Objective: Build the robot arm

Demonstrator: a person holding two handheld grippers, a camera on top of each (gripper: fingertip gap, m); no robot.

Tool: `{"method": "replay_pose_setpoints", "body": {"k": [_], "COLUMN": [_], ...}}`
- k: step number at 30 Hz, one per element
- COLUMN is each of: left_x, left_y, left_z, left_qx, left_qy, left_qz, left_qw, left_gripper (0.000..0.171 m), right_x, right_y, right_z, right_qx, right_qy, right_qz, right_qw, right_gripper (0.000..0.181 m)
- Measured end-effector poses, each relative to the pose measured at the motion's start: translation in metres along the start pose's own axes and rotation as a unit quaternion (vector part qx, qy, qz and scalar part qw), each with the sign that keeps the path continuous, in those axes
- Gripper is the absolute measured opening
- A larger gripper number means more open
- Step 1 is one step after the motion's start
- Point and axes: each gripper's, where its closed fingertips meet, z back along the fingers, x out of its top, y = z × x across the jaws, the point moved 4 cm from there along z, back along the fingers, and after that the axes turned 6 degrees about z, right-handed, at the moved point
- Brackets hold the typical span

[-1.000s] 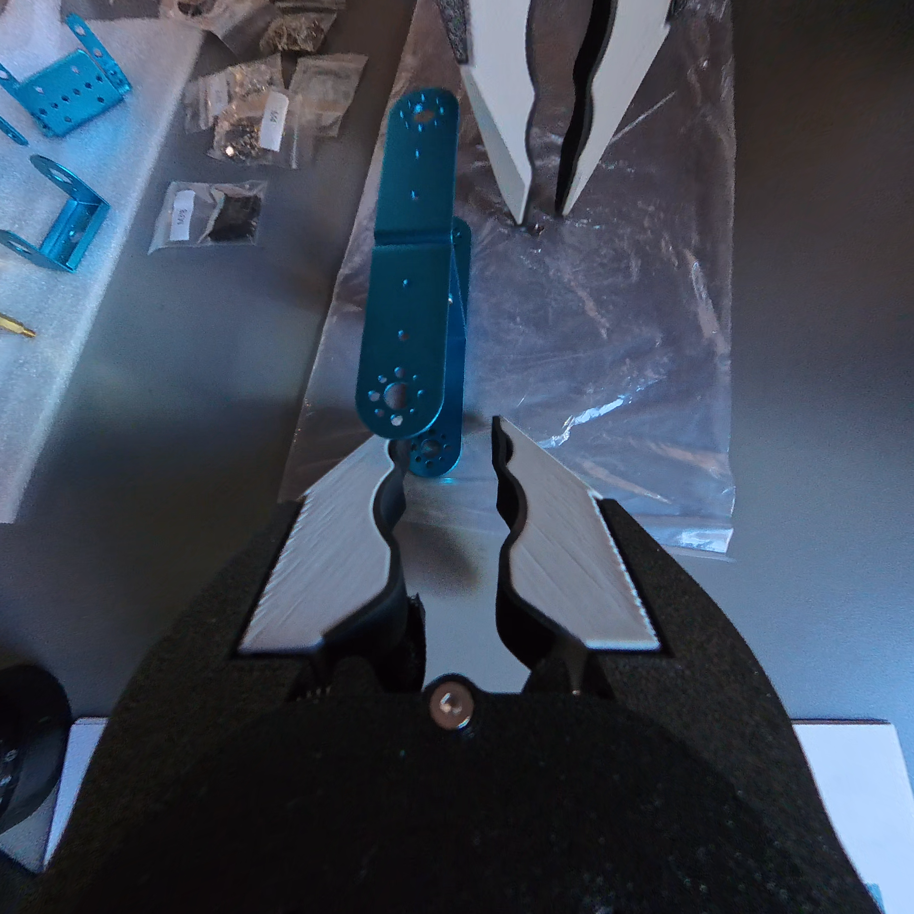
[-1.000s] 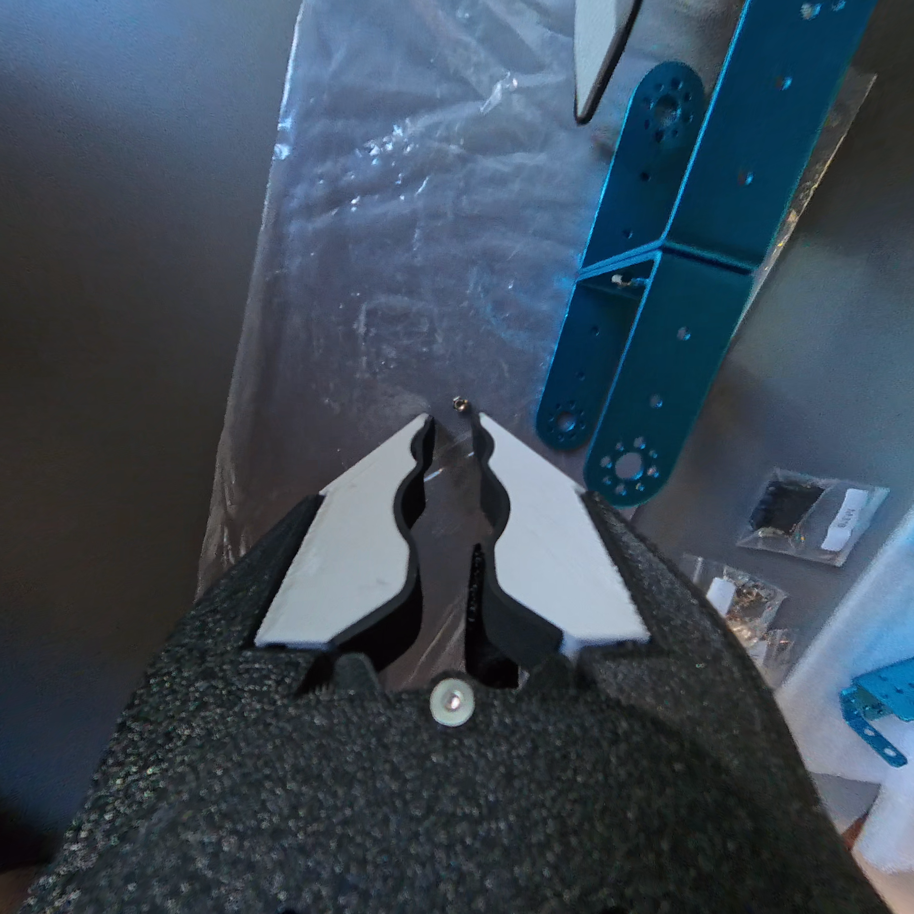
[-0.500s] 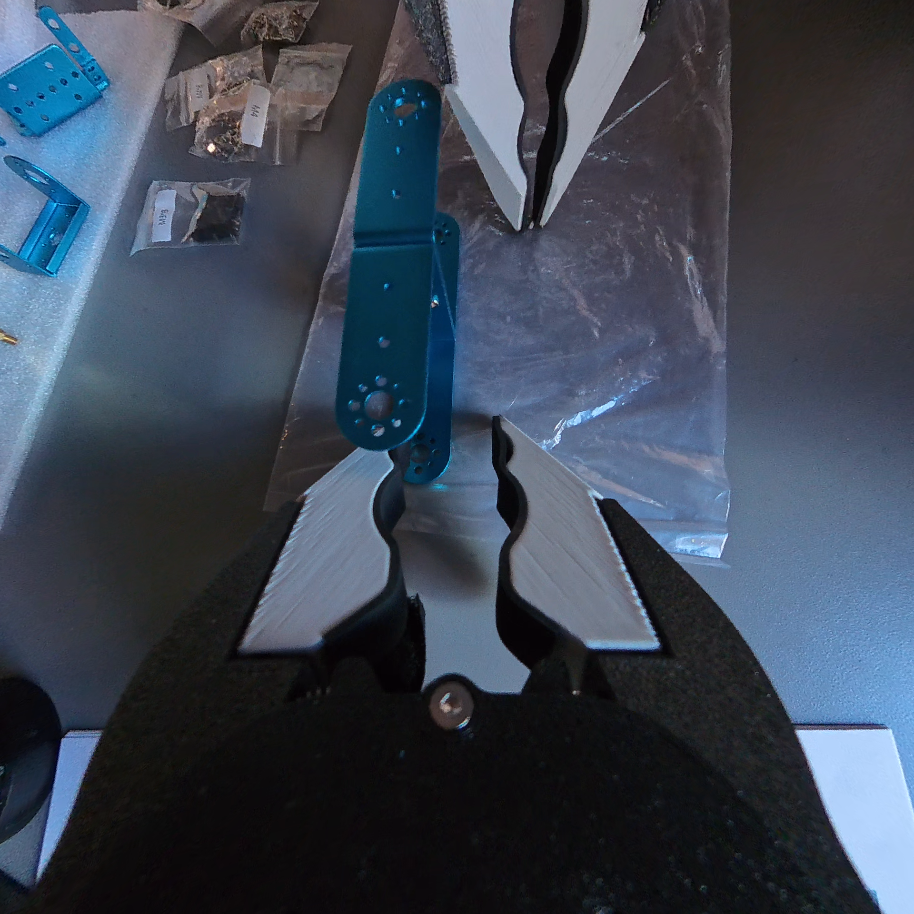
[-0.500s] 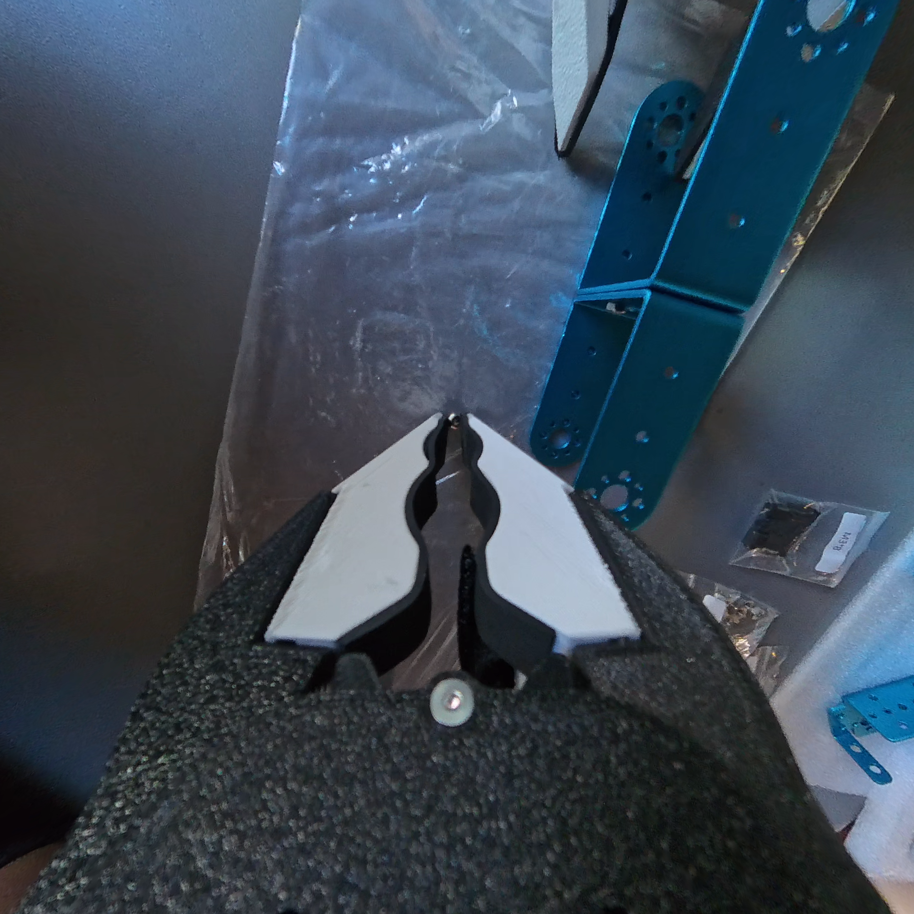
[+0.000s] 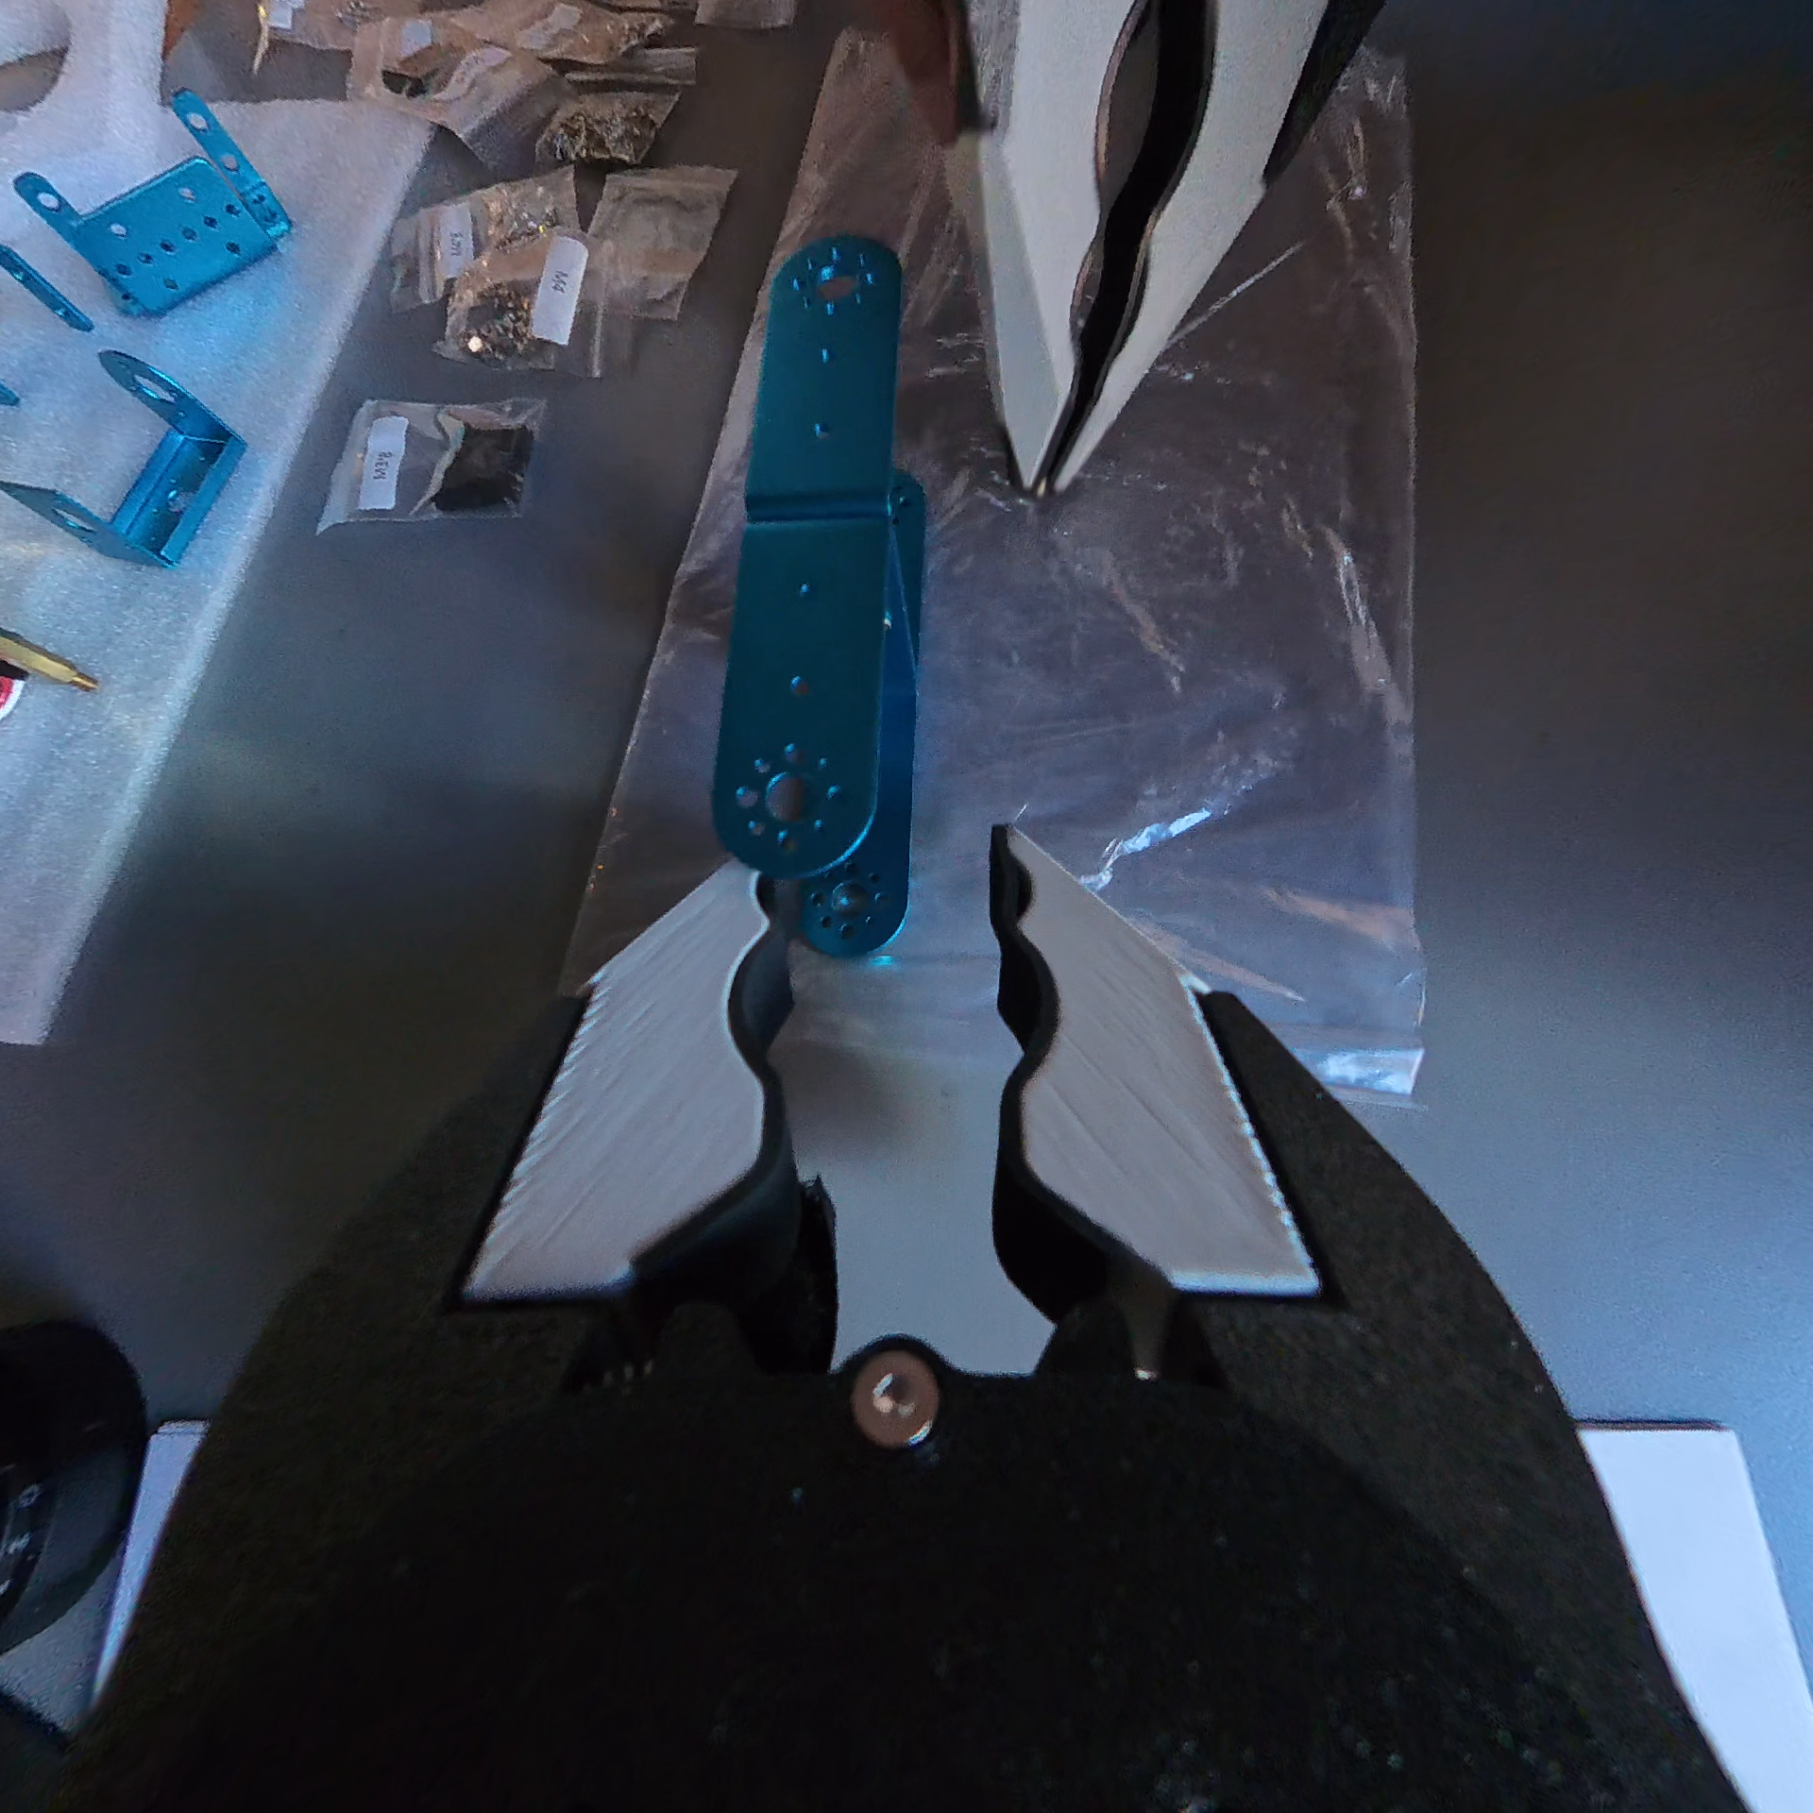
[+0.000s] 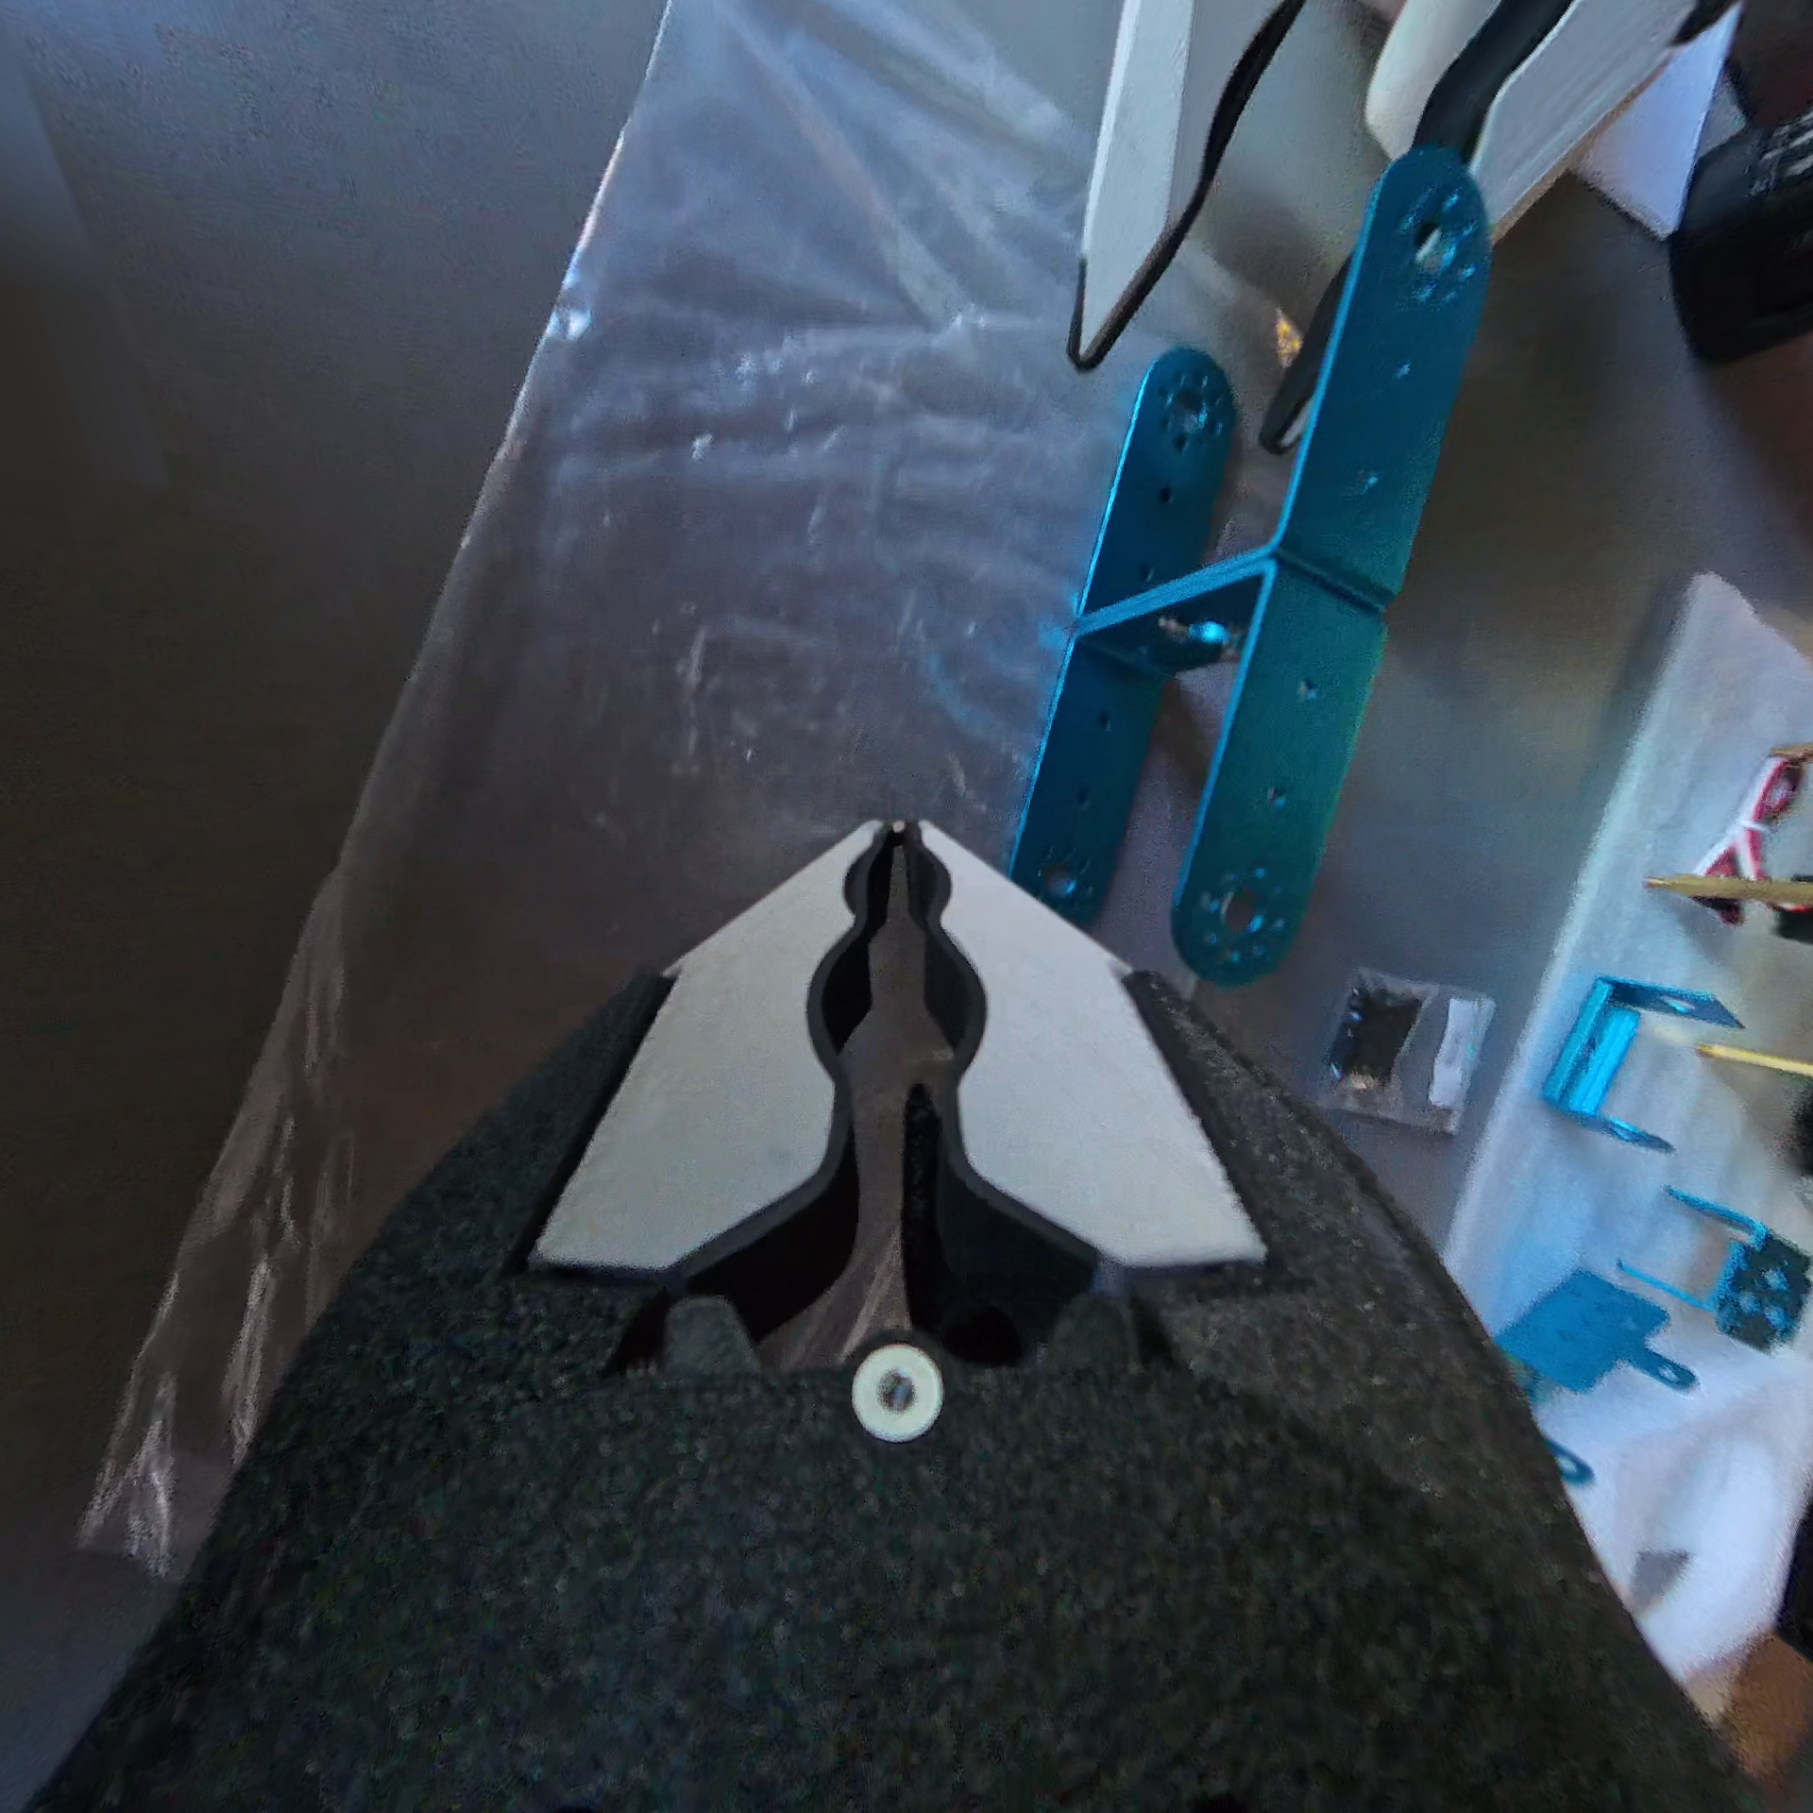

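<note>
A blue H-shaped bracket assembly [image 5: 804, 667] lies on the left edge of a clear plastic bag [image 5: 1177, 687] on the dark table. My left gripper [image 5: 878, 858] is open and empty, with the bracket's near ends just ahead of its left fingertip. In the right wrist view my right gripper [image 6: 895, 832] is shut over the bag [image 6: 785, 491], pinching a tiny screw that barely shows at the tips. The bracket [image 6: 1305, 706] lies to its right. The right gripper also shows at the top of the left wrist view [image 5: 1048, 481], tips touching.
Small bags of hardware [image 5: 510, 294] lie left of the bracket. A white foam sheet [image 5: 118, 746] at the far left carries blue brackets [image 5: 177, 235] and a brass standoff [image 5: 49, 672]. A white box [image 5: 1687, 1570] and a black round object [image 5: 49, 1472] sit near me. My hands' fingertips stand some 10 centimeters from each other.
My right gripper closed on the small screw that lay on the bag ahead of its tips, then rose and tilted. My left gripper stayed open and barely shifted.
</note>
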Motion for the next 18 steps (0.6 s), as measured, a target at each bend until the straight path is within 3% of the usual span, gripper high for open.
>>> {"method": "replay_pose_setpoints", "body": {"k": [5, 11, 18], "left_x": [-0.002, 0.001, 0.002], "left_y": [0.000, 0.000, 0.000], "left_z": [-0.001, 0.002, 0.003], "left_qx": [-0.004, -0.003, 0.000], "left_qy": [0.003, -0.006, -0.006], "left_qz": [0.005, 0.005, 0.001], "left_qw": [1.000, 1.000, 1.000], "left_gripper": [0.038, 0.038, 0.038], "right_x": [-0.024, -0.029, -0.027], "right_y": [0.013, 0.010, -0.001], "right_z": [0.017, 0.020, 0.025], "right_qx": [-0.037, 0.060, 0.059], "right_qy": [0.048, 0.002, -0.033], "right_qz": [0.016, -0.108, -0.139], "right_qw": [0.998, 0.992, 0.988], "right_gripper": [0.002, 0.009, 0.008]}}
